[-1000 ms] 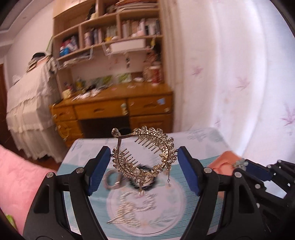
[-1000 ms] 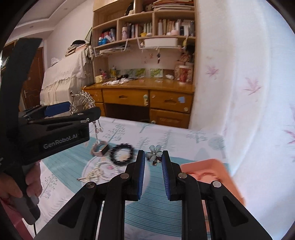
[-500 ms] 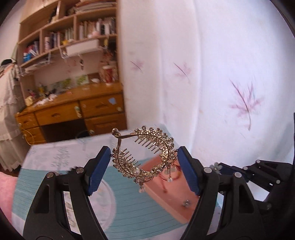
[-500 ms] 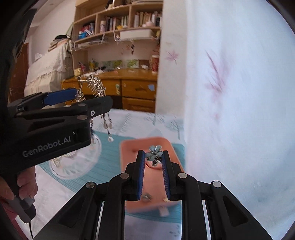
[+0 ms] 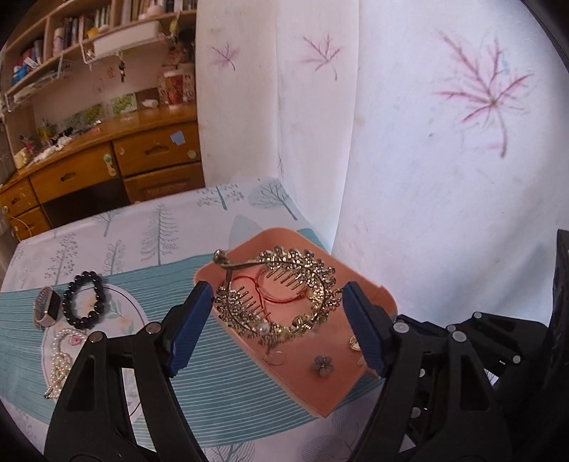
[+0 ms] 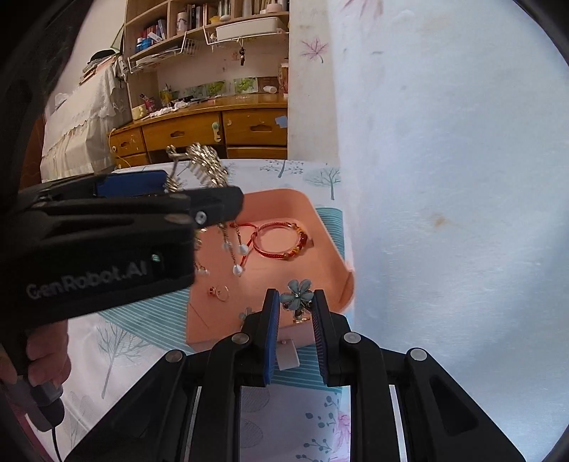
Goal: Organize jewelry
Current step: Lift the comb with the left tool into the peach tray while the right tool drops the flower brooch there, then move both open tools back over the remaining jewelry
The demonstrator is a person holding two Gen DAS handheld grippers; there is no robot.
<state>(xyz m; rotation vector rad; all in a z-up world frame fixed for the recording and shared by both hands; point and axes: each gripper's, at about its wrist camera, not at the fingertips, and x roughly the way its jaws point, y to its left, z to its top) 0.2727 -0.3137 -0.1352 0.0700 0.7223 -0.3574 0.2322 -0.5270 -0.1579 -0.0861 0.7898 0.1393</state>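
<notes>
We hold the tiara [image 5: 281, 295] in our wide left gripper [image 5: 277, 320] and the flower clip [image 6: 296, 294] pinched in our narrow right gripper [image 6: 294, 309], both above the pink tray [image 5: 320, 391], so next we should lower and let go.

At twelve o'clock from my tongs a white curtain [image 5: 409, 149] hangs, printed with purple leaves [image 5: 487, 96]. Toward ten o'clock stands a wooden desk [image 5: 106, 156] with drawers, its top cluttered with small things I cannot make out. A red-patterned cup [image 5: 174, 87] sits at the desk's right end. Above the desk, shelves [image 6: 213, 17] carry books and bottles, with a white box [image 6: 245, 26] on the lowest shelf. At nine o'clock in my right view, a white lace cover [image 6: 78, 117] drapes over some furniture. Under me lies a cloth [image 5: 160, 227] printed with trees and teal stripes.
</notes>
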